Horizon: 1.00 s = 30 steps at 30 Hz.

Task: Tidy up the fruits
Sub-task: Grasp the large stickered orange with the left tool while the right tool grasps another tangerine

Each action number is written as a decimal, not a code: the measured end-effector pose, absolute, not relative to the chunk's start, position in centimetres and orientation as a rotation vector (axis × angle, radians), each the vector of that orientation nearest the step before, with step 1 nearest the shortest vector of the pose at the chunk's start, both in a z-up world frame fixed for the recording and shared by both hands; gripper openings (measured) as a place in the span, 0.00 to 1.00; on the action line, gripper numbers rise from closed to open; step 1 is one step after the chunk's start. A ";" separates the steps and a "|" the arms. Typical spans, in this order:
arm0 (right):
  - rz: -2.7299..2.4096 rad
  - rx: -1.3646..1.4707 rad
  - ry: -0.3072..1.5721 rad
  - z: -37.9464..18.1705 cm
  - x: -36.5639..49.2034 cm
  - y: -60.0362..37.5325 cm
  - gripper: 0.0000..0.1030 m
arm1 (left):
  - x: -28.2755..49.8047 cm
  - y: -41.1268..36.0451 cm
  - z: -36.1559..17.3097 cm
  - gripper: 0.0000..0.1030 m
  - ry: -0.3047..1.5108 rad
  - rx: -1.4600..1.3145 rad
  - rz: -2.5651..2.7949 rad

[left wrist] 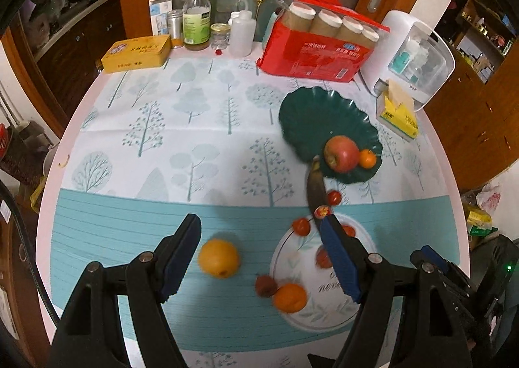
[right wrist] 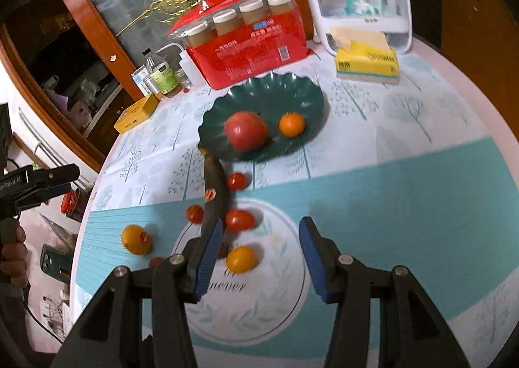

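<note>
Fruits: scattered low on the round table point(left wrist: 227, 128), left to right as the left wrist view shows them.
Big orange point(left wrist: 219, 258): lower centre, on the cloth, between the left gripper's fingers but untouched.
Left gripper point(left wrist: 261, 257): jaws apart, nothing clamped.
Small orange point(left wrist: 289, 297): lower right of centre, on the white plate point(left wrist: 324, 313).
Dark banana point(left wrist: 315, 193): right of centre, running from plate to green dish point(left wrist: 311, 115).
Apple point(left wrist: 341, 154): on the dish, a little orange point(left wrist: 367, 158) just beside.
Right gripper point(right wrist: 261, 259): jaws apart over the plate, empty.
</note>
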State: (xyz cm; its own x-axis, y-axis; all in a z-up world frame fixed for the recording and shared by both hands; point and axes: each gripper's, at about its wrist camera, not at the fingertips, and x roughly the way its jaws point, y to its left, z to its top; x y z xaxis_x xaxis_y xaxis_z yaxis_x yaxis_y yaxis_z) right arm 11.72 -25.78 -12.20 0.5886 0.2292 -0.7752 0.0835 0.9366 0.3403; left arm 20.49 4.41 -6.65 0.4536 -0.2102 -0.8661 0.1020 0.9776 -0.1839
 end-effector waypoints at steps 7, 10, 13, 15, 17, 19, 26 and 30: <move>0.055 0.460 0.987 -14.1 9.4 -23.7 0.48 | 20.2 6.8 -8.9 0.73 1.142 -0.078 -0.205; 0.047 0.482 1.015 -15.0 8.9 -22.6 0.48 | 20.4 7.5 -10.4 0.73 1.181 -0.057 -0.205; 0.049 0.502 1.045 -16.0 8.6 -21.1 0.48 | 20.7 8.0 -12.1 0.73 1.219 -0.038 -0.214; 0.049 0.506 1.061 -16.5 8.5 -20.4 0.48 | 20.9 8.3 -13.1 0.73 1.245 -0.028 -0.219; 0.053 0.508 1.080 -17.1 8.4 -19.5 0.48 | 21.2 8.5 -14.3 0.73 1.271 -0.025 -0.228; 0.058 0.507 1.099 -17.6 8.4 -18.8 0.48 | 21.3 8.7 -15.1 0.73 1.290 -0.022 -0.235; 0.090 0.447 1.163 -18.6 8.7 -15.9 0.48 | 22.1 8.9 -18.5 0.73 1.374 -0.046 -0.266; 0.111 0.407 1.195 -19.2 9.2 -14.6 0.48 | 22.7 8.9 -20.0 0.73 1.399 -0.051 -0.278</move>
